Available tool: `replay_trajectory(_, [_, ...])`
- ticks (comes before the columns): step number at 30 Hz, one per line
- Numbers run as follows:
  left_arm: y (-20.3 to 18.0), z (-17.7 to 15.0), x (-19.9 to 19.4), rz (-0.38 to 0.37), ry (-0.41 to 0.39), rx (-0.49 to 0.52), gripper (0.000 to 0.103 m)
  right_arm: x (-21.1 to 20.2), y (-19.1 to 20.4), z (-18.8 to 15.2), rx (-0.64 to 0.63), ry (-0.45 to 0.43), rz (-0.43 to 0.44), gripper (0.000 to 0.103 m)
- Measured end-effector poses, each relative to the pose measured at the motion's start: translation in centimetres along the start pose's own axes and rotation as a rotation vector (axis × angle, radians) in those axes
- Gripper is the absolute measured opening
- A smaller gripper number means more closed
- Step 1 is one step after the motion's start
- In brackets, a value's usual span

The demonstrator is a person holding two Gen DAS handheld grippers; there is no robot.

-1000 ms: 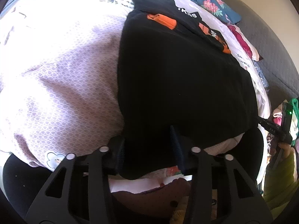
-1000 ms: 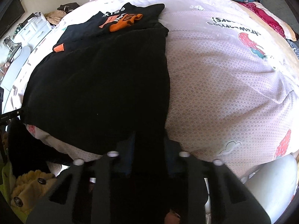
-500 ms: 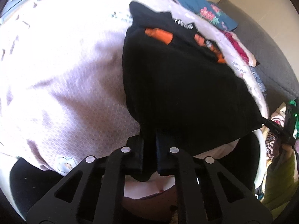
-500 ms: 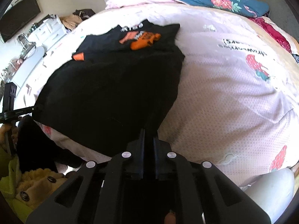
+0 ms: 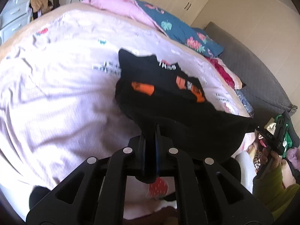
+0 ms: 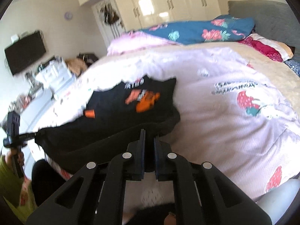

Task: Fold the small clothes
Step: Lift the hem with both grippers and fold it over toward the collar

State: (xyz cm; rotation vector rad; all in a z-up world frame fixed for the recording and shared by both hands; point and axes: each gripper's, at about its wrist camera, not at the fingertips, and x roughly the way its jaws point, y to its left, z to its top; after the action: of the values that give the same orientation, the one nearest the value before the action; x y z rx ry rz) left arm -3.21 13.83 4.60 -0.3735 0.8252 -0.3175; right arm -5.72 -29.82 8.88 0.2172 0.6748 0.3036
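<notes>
Both grippers have lifted since the earlier frames, and the near hem of the black shirt (image 5: 168, 101) now hangs off the pale pink bedspread (image 5: 56, 97) instead of lying flat. On the left, the left gripper (image 5: 150, 131) is clamped tight on one near corner of the shirt, cloth pinched between its fingers and bunched over their tips. The far half of the shirt, with its orange print, rests on the bed. The hem stretches taut across to the right gripper (image 6: 149, 133), whose jaws are closed on the other corner. Motion blur smears the print and lettering, so the words are unreadable. Each gripper points downward toward the bed; a hand (image 5: 271, 159) in a green sleeve (image 5: 271, 189) holds the right one.
</notes>
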Motion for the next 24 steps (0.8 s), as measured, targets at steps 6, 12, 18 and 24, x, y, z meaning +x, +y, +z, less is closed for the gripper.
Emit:
replay_trajectory(6, [-0.5, 2.3, -0.9, -0.003, -0.072, 0.010, 0.002, -0.5, -0.4, 1.8, 0.032, -0.063, -0.016, 0.007])
replay_trajectory(12, [-0.7, 4.4, -0.9, -0.005, -0.122, 0.010, 0.002, -0.5, 0.2, 3.2, 0.009, -0.094, -0.035, 0.007])
replay_trajectory(18, [-1.0, 6.4, -0.3, 0.011, -0.158, 0.021, 0.002, 0.7, 0.7, 4.8, 0.012, -0.102, -0.075, 0.007])
replay_trajectory(24, [-1.0, 7.9, 0.6, 0.020, -0.184, 0.017, 0.002, 2.4, -0.1, 6.2, 0.049, -0.109, -0.096, 0.007])
